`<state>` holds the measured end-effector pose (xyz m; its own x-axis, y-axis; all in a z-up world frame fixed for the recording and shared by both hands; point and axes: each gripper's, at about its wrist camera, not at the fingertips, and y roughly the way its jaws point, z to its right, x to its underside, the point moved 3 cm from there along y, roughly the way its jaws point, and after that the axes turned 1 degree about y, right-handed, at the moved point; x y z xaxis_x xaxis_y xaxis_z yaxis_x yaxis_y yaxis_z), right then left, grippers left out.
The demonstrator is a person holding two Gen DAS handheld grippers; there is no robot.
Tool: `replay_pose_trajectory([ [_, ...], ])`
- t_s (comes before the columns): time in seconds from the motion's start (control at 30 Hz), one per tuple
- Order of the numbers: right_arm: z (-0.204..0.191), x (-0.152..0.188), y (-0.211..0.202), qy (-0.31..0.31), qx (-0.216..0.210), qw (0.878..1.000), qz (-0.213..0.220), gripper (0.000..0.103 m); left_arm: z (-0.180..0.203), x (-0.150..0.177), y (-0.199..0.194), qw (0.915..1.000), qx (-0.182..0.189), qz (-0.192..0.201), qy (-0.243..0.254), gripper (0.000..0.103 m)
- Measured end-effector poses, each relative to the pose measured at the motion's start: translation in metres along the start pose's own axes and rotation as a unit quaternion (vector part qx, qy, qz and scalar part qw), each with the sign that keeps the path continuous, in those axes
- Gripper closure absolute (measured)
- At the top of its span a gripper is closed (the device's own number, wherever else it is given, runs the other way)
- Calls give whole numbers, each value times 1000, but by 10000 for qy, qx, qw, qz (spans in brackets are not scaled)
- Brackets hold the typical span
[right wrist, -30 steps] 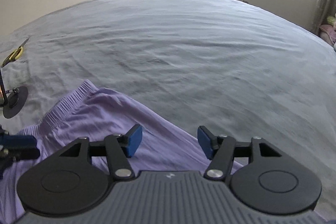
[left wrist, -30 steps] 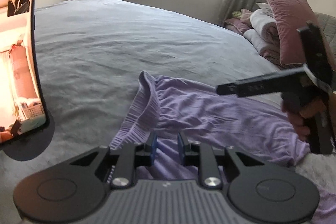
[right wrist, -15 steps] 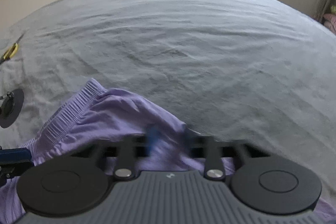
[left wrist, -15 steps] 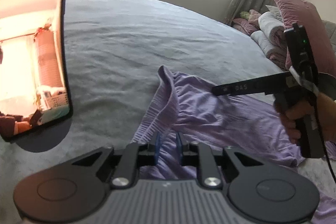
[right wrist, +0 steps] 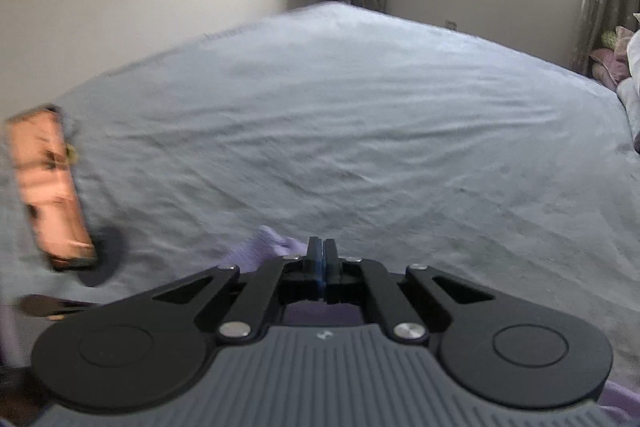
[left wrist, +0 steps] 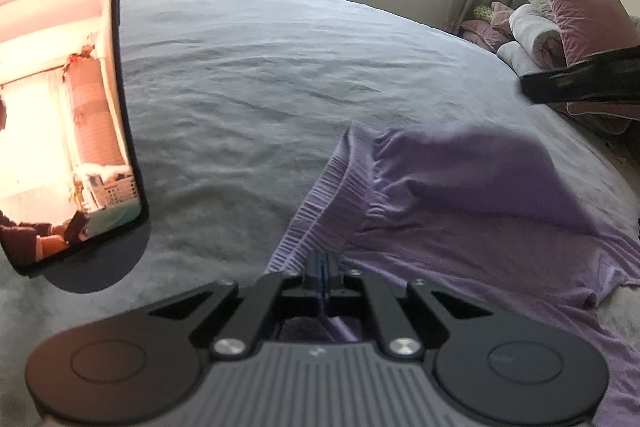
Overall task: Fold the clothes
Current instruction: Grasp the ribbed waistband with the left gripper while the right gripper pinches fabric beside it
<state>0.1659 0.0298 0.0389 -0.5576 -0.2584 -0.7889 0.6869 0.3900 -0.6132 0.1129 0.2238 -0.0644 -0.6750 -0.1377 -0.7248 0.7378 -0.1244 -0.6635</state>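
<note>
I'm seeing lilac shorts (left wrist: 460,195) with a ribbed waistband at centre right, on a plain grey bedsheet (left wrist: 260,87). Blue pads on my black left gripper (left wrist: 322,267). Upper right, a mauve velvet pillow (left wrist: 584,11); far left, a phone (left wrist: 60,107) glowing pink-orange.

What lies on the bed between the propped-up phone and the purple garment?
Only bare grey bedsheet separates the phone from the purple garment, as the left wrist view shows.

Garment (left wrist: 460,195): on bed (left wrist: 260,87), lower right of frame.
Phone (left wrist: 60,99): upright, frame left.
Pillows (left wrist: 576,15): upper right.
</note>
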Motion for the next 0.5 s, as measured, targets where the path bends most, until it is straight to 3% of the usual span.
replay_pose_trajectory([
  [0.13, -25, 8, -41, -159, -266, 9994, 128, 103, -4, 0, -1, 9999, 65, -5, -141, 100],
  [0.27, -40, 24, -52, -451, -225, 9987, -33, 103, -6, 1, -5, 9993, 72, -27, -361, 100],
  [0.43, -39, 38, -46, -618, 24, 9977, -289, 76, -3, 3, -13, 9991, 47, 6, -410, 100],
  [0.47, -35, 39, -43, -582, 79, 9979, -289, 58, -3, 3, -15, 9991, 44, 15, -418, 99],
  [0.5, -31, 39, -40, -545, 133, 9980, -279, 53, -3, 3, -16, 9991, 41, 25, -427, 99],
])
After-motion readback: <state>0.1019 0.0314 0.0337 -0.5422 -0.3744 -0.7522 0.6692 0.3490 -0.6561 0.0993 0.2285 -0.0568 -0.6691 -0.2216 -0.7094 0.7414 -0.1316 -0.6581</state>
